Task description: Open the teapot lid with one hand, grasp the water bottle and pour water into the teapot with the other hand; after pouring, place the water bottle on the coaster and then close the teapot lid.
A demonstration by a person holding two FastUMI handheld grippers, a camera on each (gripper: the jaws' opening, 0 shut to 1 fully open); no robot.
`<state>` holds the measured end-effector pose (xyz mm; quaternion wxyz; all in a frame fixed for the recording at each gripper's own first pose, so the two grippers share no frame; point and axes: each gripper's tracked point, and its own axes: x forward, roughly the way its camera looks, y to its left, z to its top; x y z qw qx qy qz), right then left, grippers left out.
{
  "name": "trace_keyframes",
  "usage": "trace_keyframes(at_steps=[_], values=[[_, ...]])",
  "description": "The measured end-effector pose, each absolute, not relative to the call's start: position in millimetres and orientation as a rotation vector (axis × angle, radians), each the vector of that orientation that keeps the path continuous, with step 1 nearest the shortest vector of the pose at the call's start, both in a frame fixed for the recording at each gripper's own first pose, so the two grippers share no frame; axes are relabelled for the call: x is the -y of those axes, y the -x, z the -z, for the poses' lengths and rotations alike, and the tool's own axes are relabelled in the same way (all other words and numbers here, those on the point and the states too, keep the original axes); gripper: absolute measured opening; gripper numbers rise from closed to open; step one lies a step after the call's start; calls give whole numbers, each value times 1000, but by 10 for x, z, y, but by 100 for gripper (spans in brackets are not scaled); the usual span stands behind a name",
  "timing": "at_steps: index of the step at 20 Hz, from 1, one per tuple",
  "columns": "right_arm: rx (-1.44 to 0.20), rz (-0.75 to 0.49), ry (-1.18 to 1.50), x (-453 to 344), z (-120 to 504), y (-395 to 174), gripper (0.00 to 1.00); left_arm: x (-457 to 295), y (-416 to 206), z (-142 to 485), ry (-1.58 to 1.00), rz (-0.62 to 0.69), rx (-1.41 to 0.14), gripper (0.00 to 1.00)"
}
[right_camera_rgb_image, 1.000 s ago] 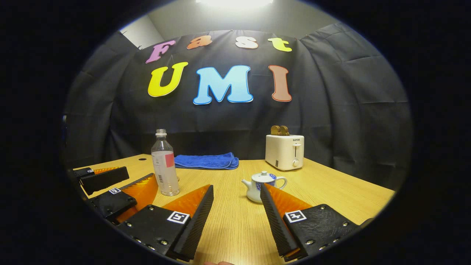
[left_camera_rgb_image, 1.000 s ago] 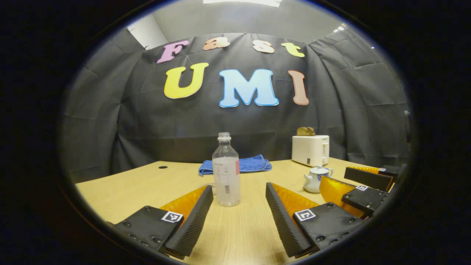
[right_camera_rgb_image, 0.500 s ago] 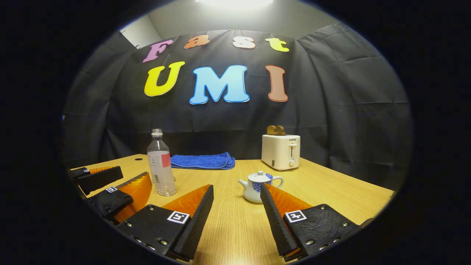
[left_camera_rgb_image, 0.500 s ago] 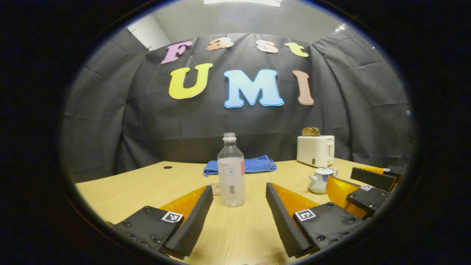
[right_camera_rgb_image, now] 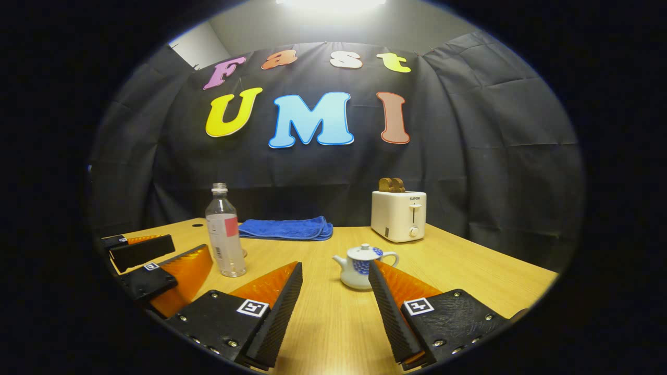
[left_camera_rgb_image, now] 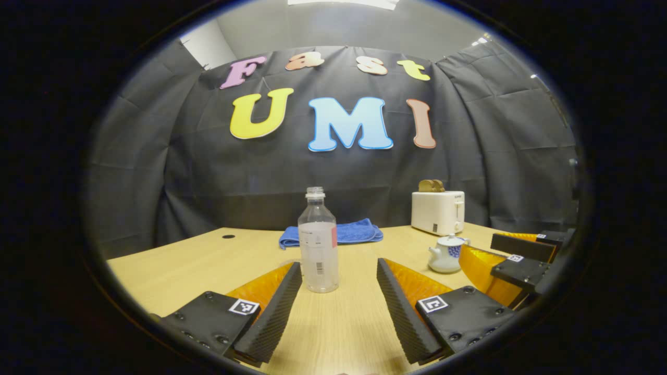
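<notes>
Since a second ago we see the water bottle drift slightly left in the left gripper view and the teapot slide toward the middle of the right gripper view. Our left gripper hangs low over the table with its jaws spread wide and nothing between them; the right gripper is likewise parted and empty.

From the left gripper, the bottle stands upright at twelve o'clock, just beyond the fingertips: clear plastic, uncapped, with a pale label carrying a red patch and a barcode. A coaster seems to lie just behind its base, too blurred to be sure. From the right gripper, the teapot sits at about one o'clock, touching nothing, its right side partly hidden by the right finger. It is small, white with blue pattern, spout left, handle right, lid on.

Farther back a blue towel lies at eleven o'clock and a white toaster holding bread at one o'clock.
</notes>
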<state>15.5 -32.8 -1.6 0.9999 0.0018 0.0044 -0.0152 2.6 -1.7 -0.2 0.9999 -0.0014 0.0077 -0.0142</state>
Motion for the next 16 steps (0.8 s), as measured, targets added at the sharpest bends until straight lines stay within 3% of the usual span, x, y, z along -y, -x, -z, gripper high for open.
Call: trace_keyframes(at_steps=[6, 16], values=[[-2, 76, -44, 625, -157, -574, 80, -169, -180, -446, 19, -1, 46, 100], [-58, 91, 3, 788, -24, -1278, 79, -393, -213, -427, 62, -33, 21, 100]])
